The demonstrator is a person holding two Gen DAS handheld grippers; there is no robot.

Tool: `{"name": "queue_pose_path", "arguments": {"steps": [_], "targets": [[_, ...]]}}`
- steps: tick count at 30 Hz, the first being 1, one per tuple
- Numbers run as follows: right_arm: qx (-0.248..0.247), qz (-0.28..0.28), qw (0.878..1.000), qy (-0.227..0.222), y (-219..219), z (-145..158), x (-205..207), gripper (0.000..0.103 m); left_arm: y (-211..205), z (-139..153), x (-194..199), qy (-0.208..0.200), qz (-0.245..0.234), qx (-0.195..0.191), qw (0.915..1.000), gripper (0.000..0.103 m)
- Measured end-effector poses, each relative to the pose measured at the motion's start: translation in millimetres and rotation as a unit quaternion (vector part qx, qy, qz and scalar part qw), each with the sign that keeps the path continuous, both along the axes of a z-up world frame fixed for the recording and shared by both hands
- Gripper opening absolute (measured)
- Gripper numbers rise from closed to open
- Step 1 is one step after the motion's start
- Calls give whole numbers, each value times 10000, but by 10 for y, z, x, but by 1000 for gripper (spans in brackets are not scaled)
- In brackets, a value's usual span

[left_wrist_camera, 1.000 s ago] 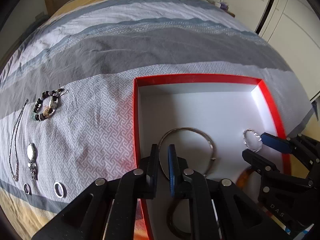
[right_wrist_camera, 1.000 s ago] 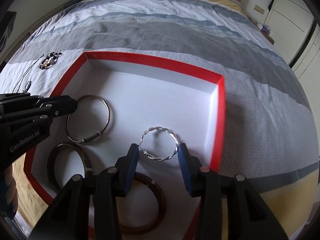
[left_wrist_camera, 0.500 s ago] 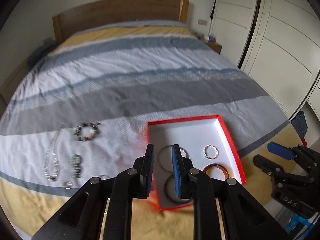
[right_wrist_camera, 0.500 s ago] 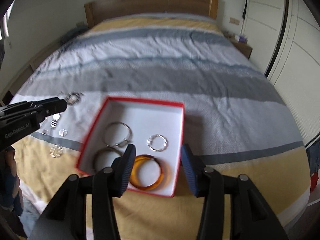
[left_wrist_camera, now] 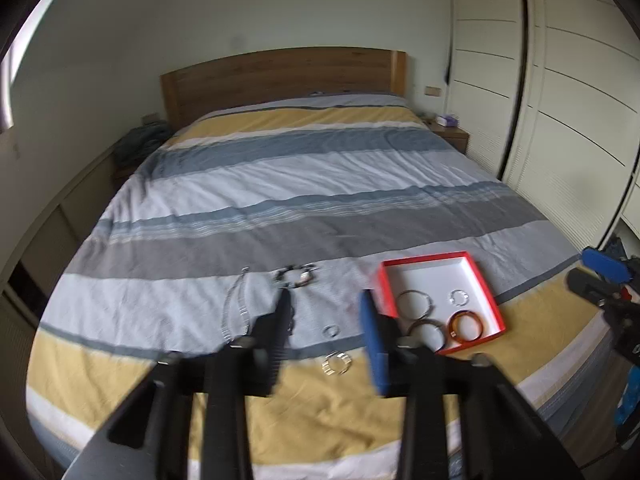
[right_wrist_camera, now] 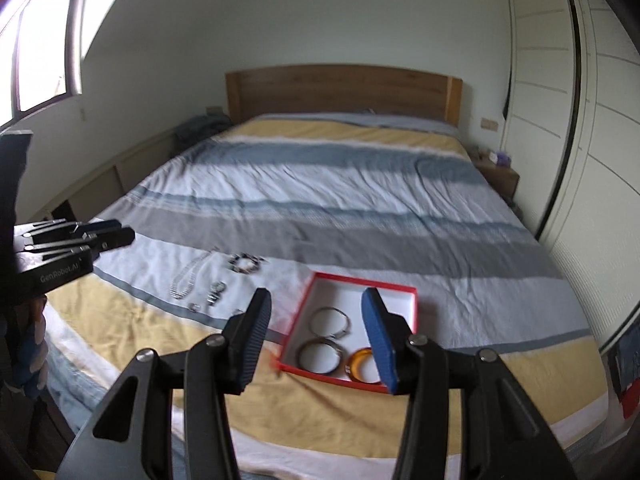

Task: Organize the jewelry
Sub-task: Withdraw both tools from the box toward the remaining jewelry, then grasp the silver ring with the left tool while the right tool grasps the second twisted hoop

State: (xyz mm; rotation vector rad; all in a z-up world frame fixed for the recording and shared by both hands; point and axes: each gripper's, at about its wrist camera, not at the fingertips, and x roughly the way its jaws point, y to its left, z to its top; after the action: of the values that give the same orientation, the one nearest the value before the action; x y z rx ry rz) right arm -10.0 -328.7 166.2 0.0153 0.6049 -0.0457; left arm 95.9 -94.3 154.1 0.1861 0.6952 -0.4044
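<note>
**Presently: bed, box and loose jewelry**

Bed (left_wrist_camera: 320, 200): striped cover in yellow, blue, white and grey; wooden headboard (right_wrist_camera: 344, 88) at the far wall.

Left tool (left_wrist_camera: 325, 314): held above the bed's near edge, jaws spread, nothing between them. Right tool (right_wrist_camera: 316, 320): likewise spread and empty, above the near edge.

Red box (left_wrist_camera: 486, 292): open, white inside, on the bed's near right part. Inside: silver bangle (left_wrist_camera: 415, 304), dark bangle (left_wrist_camera: 427, 333), amber bangle (left_wrist_camera: 466, 326), twisted silver bracelet (left_wrist_camera: 459, 297).

Loose on the cover, left of the box: chain necklace (left_wrist_camera: 236, 308), beaded bracelet (left_wrist_camera: 296, 275), two rings (left_wrist_camera: 331, 331), one nearer the edge (left_wrist_camera: 337, 363).
</note>
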Motion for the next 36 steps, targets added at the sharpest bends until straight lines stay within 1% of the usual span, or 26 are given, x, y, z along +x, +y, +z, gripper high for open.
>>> {"name": "queue_pose_path", "arguments": {"steps": [3, 5, 9, 13, 15, 17, 19, 23, 26, 30, 33, 34, 36], "targets": [[7, 113, 9999, -122, 193, 83, -124, 47, 252, 68, -134, -98, 190, 39, 9998, 44], [-14, 177, 9997, -176, 301, 114, -204, 48, 377, 105, -218, -144, 303, 42, 9994, 47], [-36, 325, 9992, -239, 478, 144, -295, 48, 572, 127, -374, -260, 479, 91, 9985, 48], [-13, 449, 9986, -269, 591, 135, -331, 48, 679, 75, -429, -273, 544, 129, 9981, 48], [-11, 482, 9986, -239, 612, 98, -301, 48, 704, 3, -395, -222, 577, 144, 9980, 51], [14, 503, 9986, -163, 625, 24, -222, 48, 729, -99, -325, -145, 618, 141, 9979, 51], [66, 515, 9986, -37, 620, -81, -109, 48, 758, -202, -243, -51, 678, 155, 9976, 52], [147, 532, 9982, 246, 607, -355, 154, 48, 819, -507, 17, 241, 831, 135, 9962, 52], [223, 548, 9972, 459, 603, -613, 417, 48, 867, -814, 248, 483, 894, 119, 9948, 52], [387, 659, 9942, 757, 639, -985, 764, 48, 885, -1194, 485, 735, 953, 66, 9927, 52], [494, 828, 9892, 1102, 703, -1342, 1043, 48, 869, -1484, 652, 975, 950, 46, 9907, 52], [525, 879, 9872, 1220, 732, -1461, 1127, 48, 854, -1624, 724, 1100, 940, 41, 9895, 52], [589, 995, 9833, 1404, 787, -1672, 1238, 48, 824, -1793, 813, 1245, 925, 40, 9879, 52]]}}
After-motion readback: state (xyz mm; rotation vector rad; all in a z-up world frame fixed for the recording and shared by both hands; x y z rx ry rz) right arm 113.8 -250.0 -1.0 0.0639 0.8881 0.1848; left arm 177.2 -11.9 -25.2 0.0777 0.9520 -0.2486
